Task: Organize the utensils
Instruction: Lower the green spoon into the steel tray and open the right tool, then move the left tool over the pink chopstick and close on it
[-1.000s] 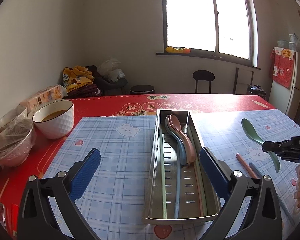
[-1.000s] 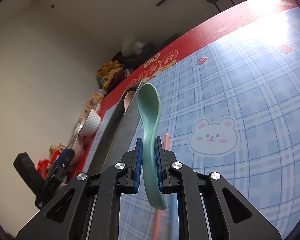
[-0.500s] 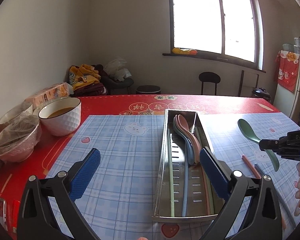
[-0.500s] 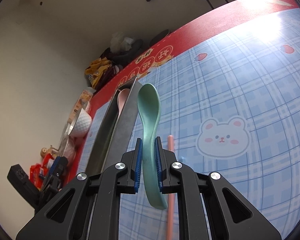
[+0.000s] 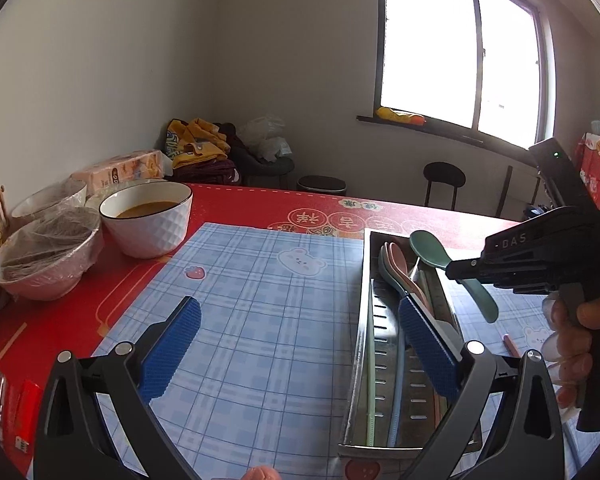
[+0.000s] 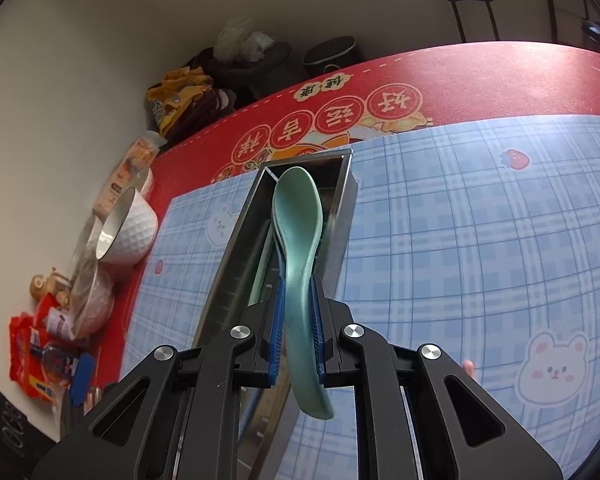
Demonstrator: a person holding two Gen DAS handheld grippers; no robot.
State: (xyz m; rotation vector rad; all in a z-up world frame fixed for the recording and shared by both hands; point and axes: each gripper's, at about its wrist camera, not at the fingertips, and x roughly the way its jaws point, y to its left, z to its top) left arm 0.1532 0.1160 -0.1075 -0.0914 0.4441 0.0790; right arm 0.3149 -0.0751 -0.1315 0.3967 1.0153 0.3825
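A pale green spoon (image 6: pixel 298 240) hung in the air over the long steel utensil tray (image 5: pixel 364 320), its bowl pointing toward the tray's far end and its handle tilted down. Inside the tray lay a pink spoon (image 5: pixel 400 258) and a blue-grey spoon (image 5: pixel 388 270), nested together, bowls at the far end. A pink chopstick (image 5: pixel 512 345) rested on the checked mat beside the tray.

A soup bowl (image 5: pixel 146 222) and wrapped bowls (image 5: pixel 48 256) sit along the bench's (image 5: pixel 236 204) left edge, tissue pack (image 5: pixel 120 170) behind.
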